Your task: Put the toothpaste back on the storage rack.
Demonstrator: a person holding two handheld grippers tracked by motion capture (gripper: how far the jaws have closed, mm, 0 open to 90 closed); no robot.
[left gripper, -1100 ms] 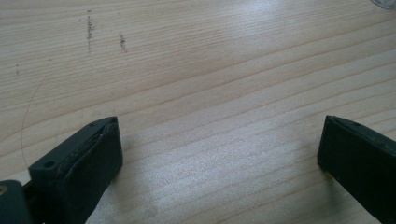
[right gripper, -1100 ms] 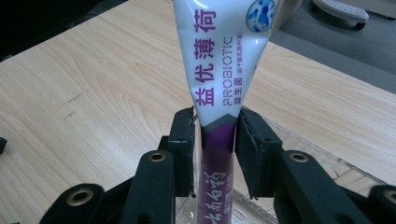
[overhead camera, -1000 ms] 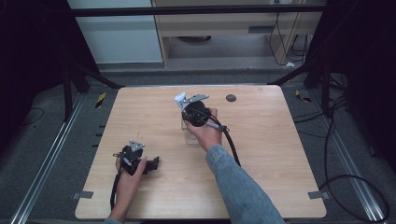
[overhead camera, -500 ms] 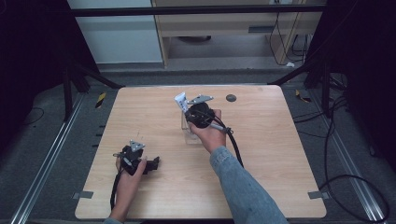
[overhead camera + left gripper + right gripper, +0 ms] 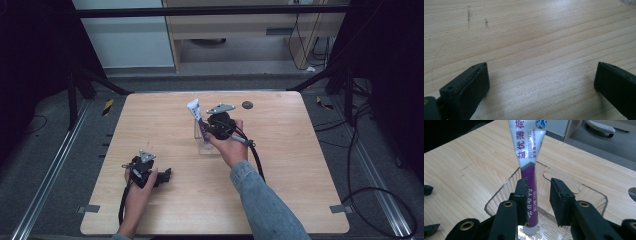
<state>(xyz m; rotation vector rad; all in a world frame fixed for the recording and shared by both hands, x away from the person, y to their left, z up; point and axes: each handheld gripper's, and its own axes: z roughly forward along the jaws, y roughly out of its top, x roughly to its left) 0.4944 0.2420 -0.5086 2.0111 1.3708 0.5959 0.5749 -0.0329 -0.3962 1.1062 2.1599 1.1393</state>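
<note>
Right tool (image 5: 538, 202) is a little released in my view; the toothpaste tube (image 5: 529, 170) stands between its jaws, touching one, inside the clear box (image 5: 584, 195). Left tool (image 5: 541, 82) rests released on the table (image 5: 529, 37).

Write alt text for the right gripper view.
A white and purple toothpaste tube stands cap-down in a clear plastic bin on a wooden table. The right gripper has its black jaws on either side of the tube, the left one touching it, the other slightly apart.
</note>
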